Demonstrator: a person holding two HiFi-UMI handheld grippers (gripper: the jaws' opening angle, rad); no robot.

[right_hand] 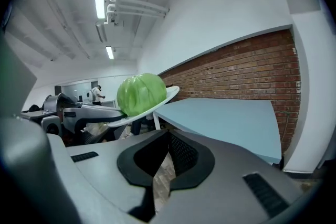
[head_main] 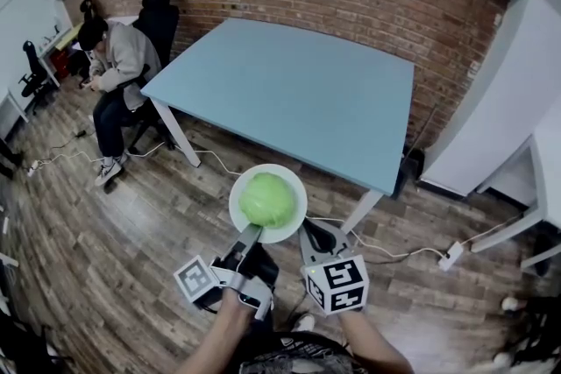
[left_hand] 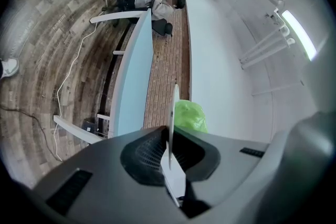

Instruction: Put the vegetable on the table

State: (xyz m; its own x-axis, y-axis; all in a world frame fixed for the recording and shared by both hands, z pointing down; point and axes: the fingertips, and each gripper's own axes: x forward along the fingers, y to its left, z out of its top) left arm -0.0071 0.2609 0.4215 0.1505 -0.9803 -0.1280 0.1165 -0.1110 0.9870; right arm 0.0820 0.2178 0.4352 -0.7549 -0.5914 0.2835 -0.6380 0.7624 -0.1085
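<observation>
Clamping plate [head_main: 237, 208] rim, table [head_main: 289, 92] edge ahead.

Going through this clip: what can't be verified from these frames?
1. Left gripper view: most of the cabbage is hidden behind the edge-on plate and a jaw.
2. Head view: it is unclear whether the right gripper touches the plate. Its tip sits right at the rim, and the plate hides the contact.
3. Head view: the seated person is too small to tell what the hands are doing.
</observation>
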